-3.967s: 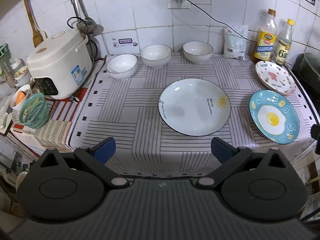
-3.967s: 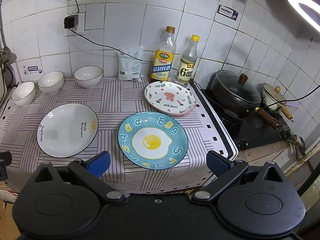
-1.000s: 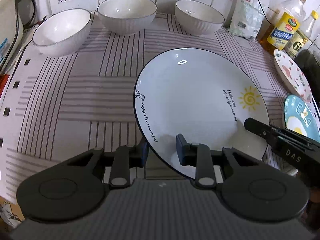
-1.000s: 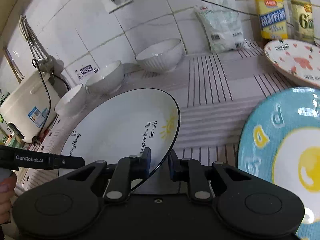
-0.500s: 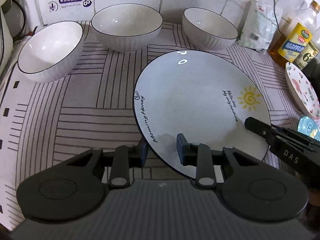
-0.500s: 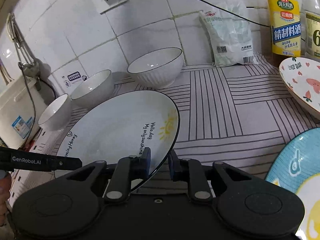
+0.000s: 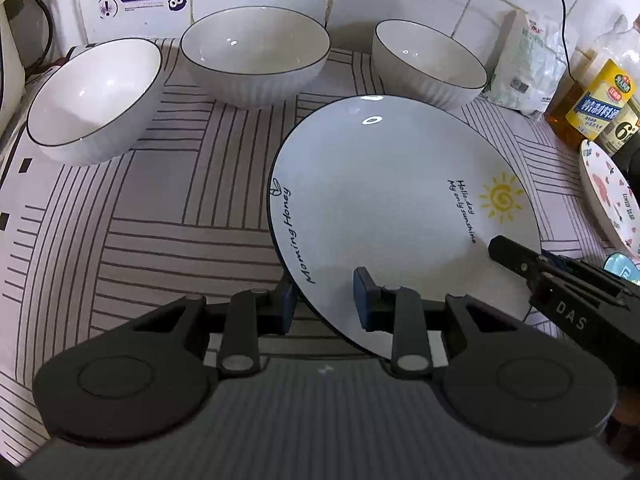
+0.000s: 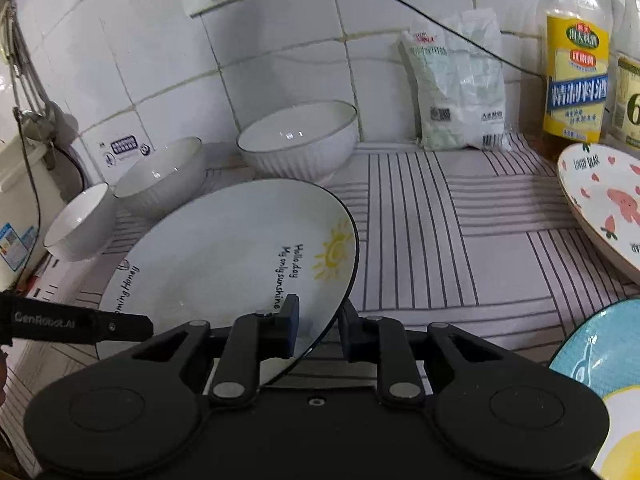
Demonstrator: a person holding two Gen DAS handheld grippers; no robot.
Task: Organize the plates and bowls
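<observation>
A white sun plate (image 7: 384,208) with black rim is held above the striped mat by both grippers. My left gripper (image 7: 324,306) is shut on its near-left rim. My right gripper (image 8: 318,326) is shut on its right rim; the plate also shows in the right wrist view (image 8: 224,264). The right gripper's fingers (image 7: 520,260) show at the plate's right edge in the left wrist view. Three white bowls (image 7: 96,96) (image 7: 256,52) (image 7: 430,64) stand in a row by the wall. A strawberry plate (image 8: 600,204) and a blue egg plate (image 8: 600,364) lie to the right.
A striped mat (image 7: 160,208) covers the counter. A white bag (image 8: 456,80) and two bottles (image 8: 576,56) stand at the back wall on the right. A rice cooker (image 8: 16,200) stands at the far left. A power cord (image 8: 400,0) hangs from a wall socket.
Both grippers closed on the white sun plate and have carried it toward the back wall, closer to the bowls. The blue egg plate has slid toward the frame edge.
</observation>
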